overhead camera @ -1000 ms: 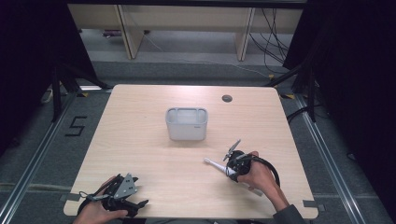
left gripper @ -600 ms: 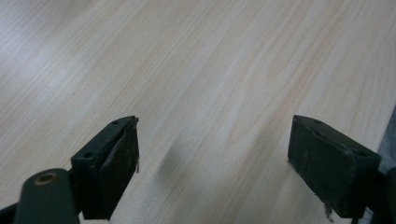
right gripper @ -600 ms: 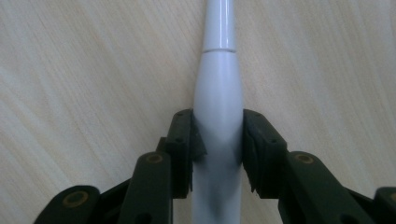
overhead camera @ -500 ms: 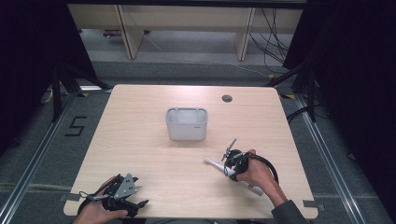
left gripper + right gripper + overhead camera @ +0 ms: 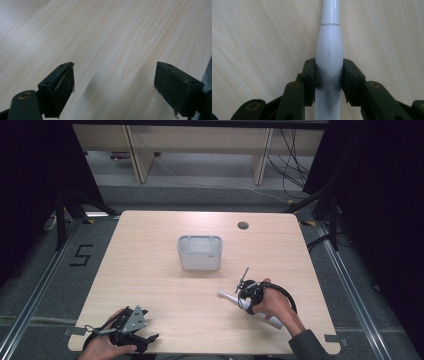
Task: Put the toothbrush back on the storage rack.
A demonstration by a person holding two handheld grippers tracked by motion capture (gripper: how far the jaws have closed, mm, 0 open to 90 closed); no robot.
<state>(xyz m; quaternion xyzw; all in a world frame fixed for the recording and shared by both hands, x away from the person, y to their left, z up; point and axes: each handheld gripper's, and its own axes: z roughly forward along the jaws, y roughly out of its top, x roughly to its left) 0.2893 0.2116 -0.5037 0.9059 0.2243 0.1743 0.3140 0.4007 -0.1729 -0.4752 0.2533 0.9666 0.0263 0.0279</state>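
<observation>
We note the right gripper (image 5: 329, 80) pinching a white electric toothbrush (image 5: 329, 50) by its thick handle, both pads tight against its sides; in the high view the toothbrush (image 5: 227, 296) lies low over the wooden table (image 5: 150, 270), near its front right, in front of and apart from the grey bin (image 5: 200, 252). At the front left corner we see the left gripper (image 5: 113, 87), jaws spread wide with bare tabletop between them.
</observation>
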